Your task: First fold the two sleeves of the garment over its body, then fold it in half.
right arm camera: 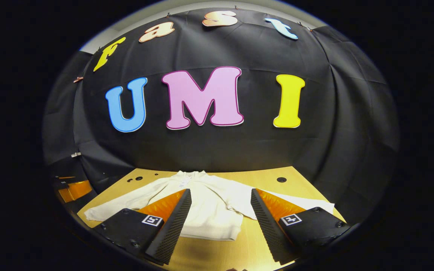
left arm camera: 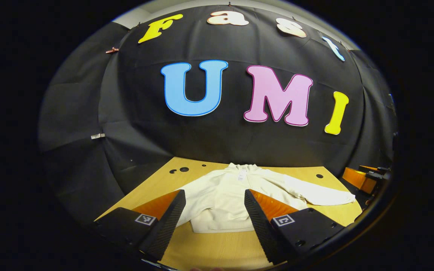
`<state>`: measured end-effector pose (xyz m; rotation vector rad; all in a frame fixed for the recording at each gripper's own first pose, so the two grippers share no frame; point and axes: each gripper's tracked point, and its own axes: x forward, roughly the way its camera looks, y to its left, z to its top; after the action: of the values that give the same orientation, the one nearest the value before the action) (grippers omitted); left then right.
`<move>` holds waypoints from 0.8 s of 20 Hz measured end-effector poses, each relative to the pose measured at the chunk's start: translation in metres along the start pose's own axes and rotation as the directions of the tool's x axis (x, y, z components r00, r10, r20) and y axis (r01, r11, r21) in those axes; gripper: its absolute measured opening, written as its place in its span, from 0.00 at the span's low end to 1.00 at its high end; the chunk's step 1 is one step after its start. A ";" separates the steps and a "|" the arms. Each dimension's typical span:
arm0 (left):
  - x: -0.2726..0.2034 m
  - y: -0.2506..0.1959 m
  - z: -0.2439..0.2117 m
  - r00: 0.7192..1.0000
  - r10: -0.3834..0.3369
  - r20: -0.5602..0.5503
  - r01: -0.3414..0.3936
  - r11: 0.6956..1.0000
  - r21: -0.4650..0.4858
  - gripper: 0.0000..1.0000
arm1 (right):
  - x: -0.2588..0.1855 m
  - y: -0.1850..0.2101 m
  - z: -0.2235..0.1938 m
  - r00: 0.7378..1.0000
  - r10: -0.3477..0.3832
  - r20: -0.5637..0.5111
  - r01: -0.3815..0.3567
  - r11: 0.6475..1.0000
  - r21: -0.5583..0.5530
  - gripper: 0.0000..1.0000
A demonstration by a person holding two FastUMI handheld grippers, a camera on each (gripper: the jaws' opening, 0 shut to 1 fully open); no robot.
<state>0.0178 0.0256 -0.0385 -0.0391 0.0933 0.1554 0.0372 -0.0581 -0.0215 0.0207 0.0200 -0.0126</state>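
A cream long-sleeved garment lies flat on the wooden table, collar toward the wall and hem toward me. In the left gripper view one sleeve stretches out to the right. The right gripper view has the garment with one sleeve spread left and the other sleeve spread right. My left gripper hangs open above the near hem, holding nothing. Over the garment's right half my right gripper is open too, also holding nothing. Each gripper's fingers hide part of the cloth.
The table has dark round holes near its far corners, one hole at the far right. The black cloth wall stands right behind the table. The other gripper shows at the side as an orange and black shape, likewise.
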 end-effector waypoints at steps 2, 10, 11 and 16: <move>0.001 -0.001 -0.003 1.000 0.007 -0.003 -0.007 1.000 0.004 0.96 | 0.009 -0.025 -0.007 0.998 -0.050 -0.022 0.051 0.999 0.010 0.97; 0.019 -0.006 -0.017 0.998 0.018 -0.062 -0.017 1.000 0.013 0.96 | 0.039 -0.157 -0.062 0.939 -0.309 -0.152 0.327 0.939 0.109 0.98; 0.025 -0.004 -0.015 0.998 0.024 -0.063 -0.023 1.000 0.016 0.96 | 0.041 -0.172 -0.069 0.926 -0.339 -0.168 0.359 0.927 0.111 0.99; 0.040 -0.007 -0.009 0.998 0.043 -0.053 -0.041 0.998 0.045 0.96 | 0.053 -0.236 -0.100 0.869 -0.434 -0.239 0.468 0.877 0.110 0.99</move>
<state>0.0578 0.0241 -0.0514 0.0021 0.1514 0.1945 0.0851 -0.2927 -0.1278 0.1837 0.2343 -0.4867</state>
